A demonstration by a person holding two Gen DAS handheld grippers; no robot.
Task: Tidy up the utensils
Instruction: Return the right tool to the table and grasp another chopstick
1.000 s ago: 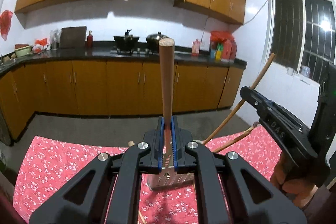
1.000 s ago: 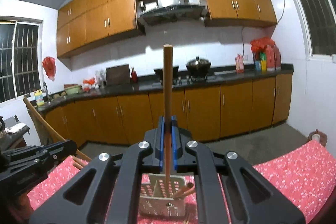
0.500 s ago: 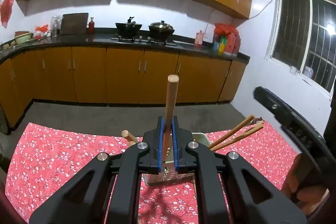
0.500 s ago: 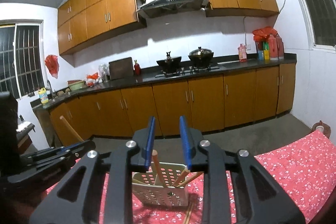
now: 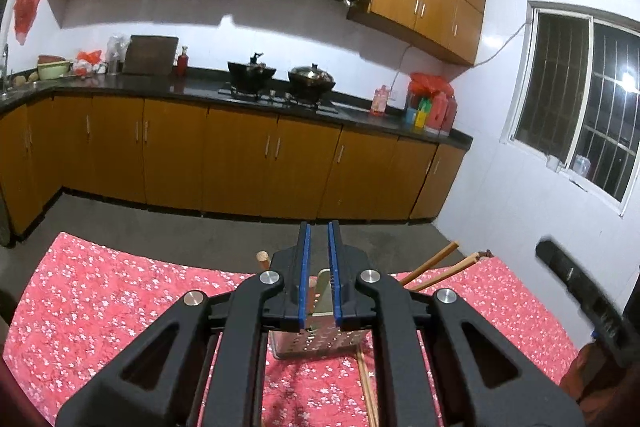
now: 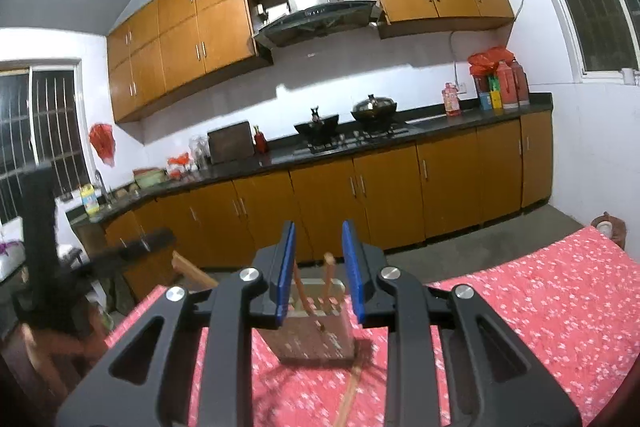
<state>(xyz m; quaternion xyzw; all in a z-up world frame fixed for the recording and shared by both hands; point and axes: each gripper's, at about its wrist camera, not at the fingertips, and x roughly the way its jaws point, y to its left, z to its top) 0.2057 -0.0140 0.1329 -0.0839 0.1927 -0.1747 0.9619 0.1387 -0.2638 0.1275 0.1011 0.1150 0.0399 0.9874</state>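
Left gripper (image 5: 319, 267): jaws slightly apart, empty
Right gripper (image 6: 319, 267): jaws apart, empty
Holder (image 5: 320, 343): on the red tablecloth (image 5: 120, 299), utensils inside
Loose chopsticks (image 5: 370, 391): beside holder, probably light, stiff, slippery; grip mid-shaft

Both grippers, the left gripper (image 5: 319, 239) and the right gripper (image 6: 318, 241), share one build: matte black angular linkage arms with triangular cut-outs, round silver screws at the pivots, and flat blue pads lining black fingers.
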